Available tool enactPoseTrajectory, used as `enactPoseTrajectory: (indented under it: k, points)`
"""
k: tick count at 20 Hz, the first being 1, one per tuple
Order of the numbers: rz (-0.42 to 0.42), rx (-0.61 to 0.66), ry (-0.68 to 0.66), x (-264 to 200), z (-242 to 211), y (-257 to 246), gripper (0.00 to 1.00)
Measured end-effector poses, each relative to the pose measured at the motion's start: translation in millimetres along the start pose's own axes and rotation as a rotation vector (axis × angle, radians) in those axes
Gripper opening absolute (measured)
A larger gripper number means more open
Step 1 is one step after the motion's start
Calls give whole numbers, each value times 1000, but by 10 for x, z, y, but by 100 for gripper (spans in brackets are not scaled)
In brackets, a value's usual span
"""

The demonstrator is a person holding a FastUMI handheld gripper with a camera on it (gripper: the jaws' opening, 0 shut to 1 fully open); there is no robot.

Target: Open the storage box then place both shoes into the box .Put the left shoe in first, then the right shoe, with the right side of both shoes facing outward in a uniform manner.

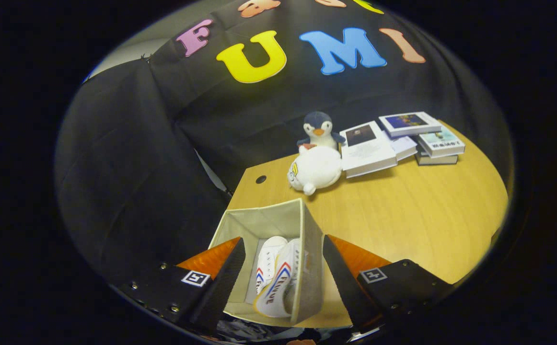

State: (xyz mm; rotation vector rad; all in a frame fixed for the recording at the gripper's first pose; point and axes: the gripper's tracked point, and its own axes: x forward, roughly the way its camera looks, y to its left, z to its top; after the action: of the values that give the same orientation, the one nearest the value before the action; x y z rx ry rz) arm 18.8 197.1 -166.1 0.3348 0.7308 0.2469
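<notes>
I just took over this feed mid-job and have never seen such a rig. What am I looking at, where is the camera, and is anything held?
The camera rides on a hand-held two-finger gripper and looks forward along its fingers, the two wedges at the bottom. They stand open and hold nothing. Between them, below, sits an open fabric storage box on a wooden table, with two white shoes inside. Beyond the box lie a white plush toy, a penguin plush and some books.
</notes>
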Motion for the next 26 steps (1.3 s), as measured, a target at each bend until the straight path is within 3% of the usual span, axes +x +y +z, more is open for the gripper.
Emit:
enactPoseTrajectory:
  k: [6, 15, 20, 26]
  points:
    - [-70, -108, -190, -552, 576, -409, 98]
    - [-269, -290, -404, -1479, 1275, -1191, 98]
    - [-296, -311, -496, -1784, 1489, -1344, 97]
    - [-276, -266, -548, -1831, 1621, -1405, 97]
